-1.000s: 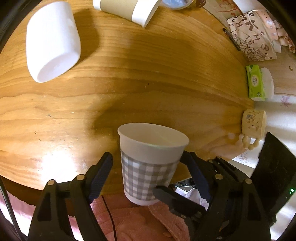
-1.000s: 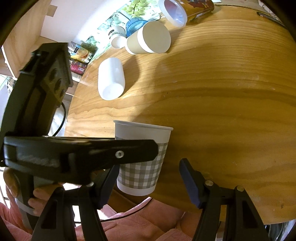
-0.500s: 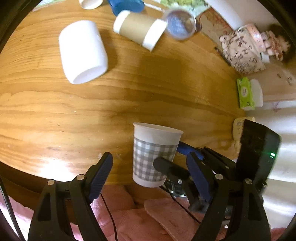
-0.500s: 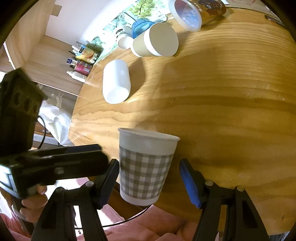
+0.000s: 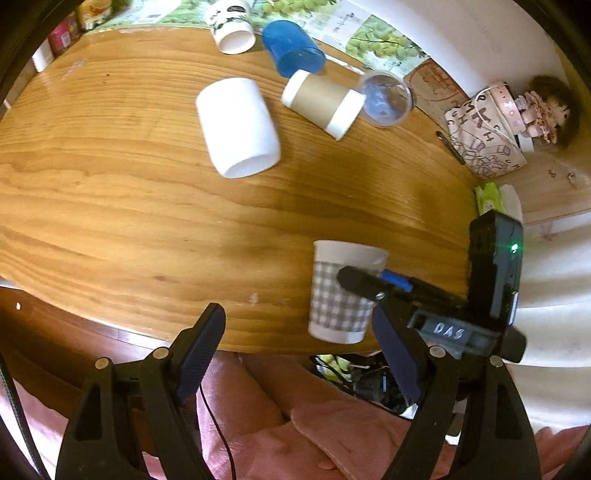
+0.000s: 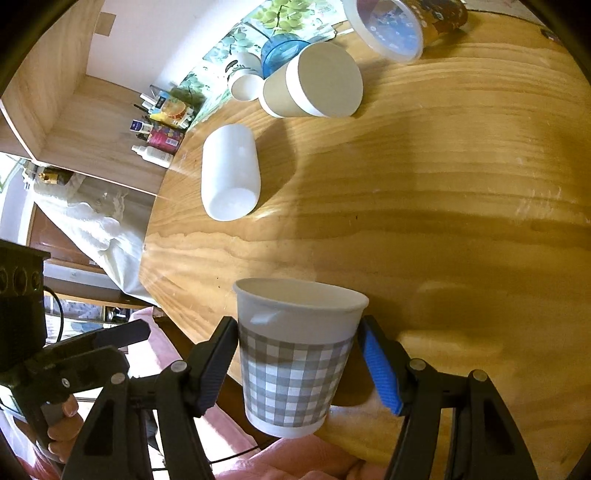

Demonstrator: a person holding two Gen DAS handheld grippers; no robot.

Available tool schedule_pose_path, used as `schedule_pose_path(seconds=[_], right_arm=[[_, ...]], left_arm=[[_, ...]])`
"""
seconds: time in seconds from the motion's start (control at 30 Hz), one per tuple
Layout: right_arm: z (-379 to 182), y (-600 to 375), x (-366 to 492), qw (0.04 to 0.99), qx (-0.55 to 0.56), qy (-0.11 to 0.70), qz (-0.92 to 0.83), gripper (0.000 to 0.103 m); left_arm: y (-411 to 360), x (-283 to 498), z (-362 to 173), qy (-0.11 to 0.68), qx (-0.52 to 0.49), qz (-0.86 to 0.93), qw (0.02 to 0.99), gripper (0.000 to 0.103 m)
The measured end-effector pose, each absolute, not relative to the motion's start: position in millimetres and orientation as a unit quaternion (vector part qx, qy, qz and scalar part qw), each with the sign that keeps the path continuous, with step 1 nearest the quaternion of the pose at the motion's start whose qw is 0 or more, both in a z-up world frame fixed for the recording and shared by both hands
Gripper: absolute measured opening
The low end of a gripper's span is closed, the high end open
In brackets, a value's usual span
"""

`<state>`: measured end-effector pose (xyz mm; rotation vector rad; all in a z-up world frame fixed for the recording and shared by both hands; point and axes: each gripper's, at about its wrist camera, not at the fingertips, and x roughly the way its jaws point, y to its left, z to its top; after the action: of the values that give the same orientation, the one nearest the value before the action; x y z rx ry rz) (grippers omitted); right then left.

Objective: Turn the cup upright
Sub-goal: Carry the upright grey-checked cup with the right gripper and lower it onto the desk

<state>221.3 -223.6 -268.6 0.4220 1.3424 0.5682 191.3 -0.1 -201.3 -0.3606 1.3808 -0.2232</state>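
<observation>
White letters "DAS" stand on the right tongs (image 5: 373, 282) body.

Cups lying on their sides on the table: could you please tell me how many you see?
3: the white cup mid-table, the brown-sleeved cup behind it, and the clear printed cup at the far edge. The checked cup is upright in the right tool.

Both wrist views downward, sharing table (image 5: 147, 206)

Warm indoor light, glare on the table (image 6: 461, 229), soft shadows, strong fisheye bending with dark corners.
</observation>
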Motion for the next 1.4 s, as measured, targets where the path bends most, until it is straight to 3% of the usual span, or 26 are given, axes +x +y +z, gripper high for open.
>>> schedule_pose_path(seconds=[0.7,1.4], right_arm=[[-259,-192,217,0.762,0.14,0.6,0.199,0.066],[-228,-159,178,0.901,0.088,0.421,0.059,0.065]], left_arm=[[17,183,-204,0.587,-0.099,-0.094,0.798,0.084],[49,182,-172,0.519,-0.058,-0.16,0.838,0.084]])
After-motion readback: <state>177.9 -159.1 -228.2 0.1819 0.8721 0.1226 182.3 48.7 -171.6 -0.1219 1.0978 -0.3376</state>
